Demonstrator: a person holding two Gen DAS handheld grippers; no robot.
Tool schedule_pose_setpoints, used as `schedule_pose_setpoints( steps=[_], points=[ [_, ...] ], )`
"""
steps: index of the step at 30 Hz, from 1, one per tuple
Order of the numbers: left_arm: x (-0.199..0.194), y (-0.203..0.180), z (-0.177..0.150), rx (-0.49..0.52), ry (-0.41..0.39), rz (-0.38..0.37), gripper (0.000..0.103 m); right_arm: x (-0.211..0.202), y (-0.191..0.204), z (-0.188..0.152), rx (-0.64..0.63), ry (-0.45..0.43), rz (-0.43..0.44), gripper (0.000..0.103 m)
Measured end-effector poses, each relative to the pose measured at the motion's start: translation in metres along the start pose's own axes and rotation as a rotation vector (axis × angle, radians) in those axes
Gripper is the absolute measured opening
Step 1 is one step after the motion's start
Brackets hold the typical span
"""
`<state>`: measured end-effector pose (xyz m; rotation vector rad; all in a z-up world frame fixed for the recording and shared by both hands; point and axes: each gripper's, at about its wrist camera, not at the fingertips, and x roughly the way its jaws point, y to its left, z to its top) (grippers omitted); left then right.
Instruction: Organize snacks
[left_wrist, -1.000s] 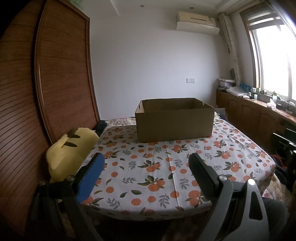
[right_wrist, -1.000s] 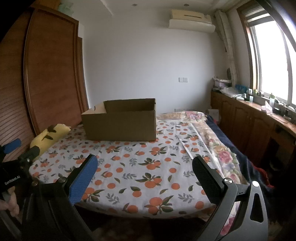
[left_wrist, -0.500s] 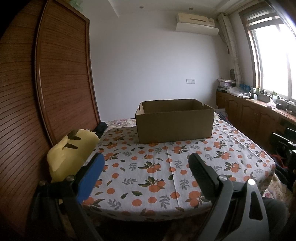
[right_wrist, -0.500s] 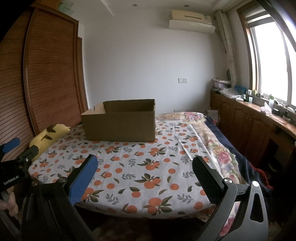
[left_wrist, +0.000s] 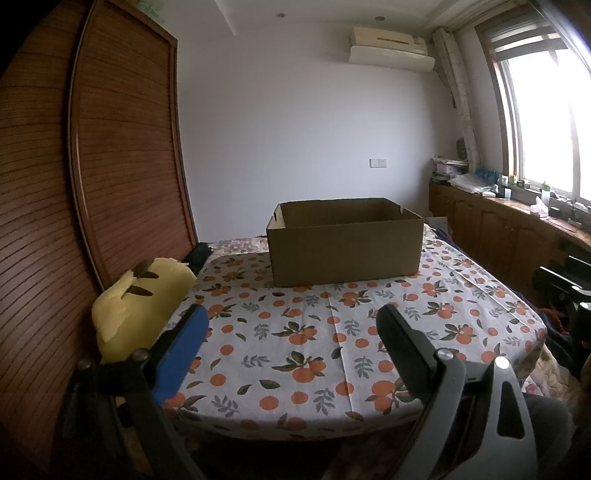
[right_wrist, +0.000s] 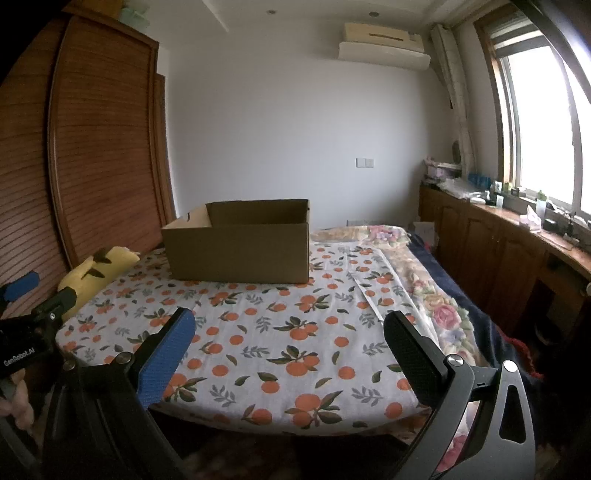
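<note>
An open brown cardboard box (left_wrist: 345, 245) stands on the far part of a bed covered by an orange-print cloth (left_wrist: 314, 332); it also shows in the right wrist view (right_wrist: 240, 243). Its inside is hidden from here. No snacks are visible. My left gripper (left_wrist: 291, 325) is open and empty, held before the near edge of the bed. My right gripper (right_wrist: 288, 328) is open and empty, also before the near edge, to the right of the left one. The left gripper (right_wrist: 22, 295) shows at the left edge of the right wrist view.
A yellow plush pillow (left_wrist: 136, 306) lies at the bed's left edge against a wooden slatted wardrobe (left_wrist: 110, 166). A floral quilt (right_wrist: 424, 288) lies along the bed's right side. A wooden counter with clutter (right_wrist: 517, 229) runs under the window on the right.
Both views have shifted only slightly; the box sits a touch lower and nearer in the frames. Both grippers stay open and empty.
</note>
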<state>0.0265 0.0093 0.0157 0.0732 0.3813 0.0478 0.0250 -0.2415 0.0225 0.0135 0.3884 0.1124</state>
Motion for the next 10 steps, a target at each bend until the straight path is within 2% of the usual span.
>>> schedule_pose_setpoints(
  steps=[10],
  points=[
    [0.0001,-0.0015,-0.0026,0.000,0.003,0.000,0.093,0.0010,-0.0036,0.0013,-0.003,0.000,-0.005,0.103]
  ],
)
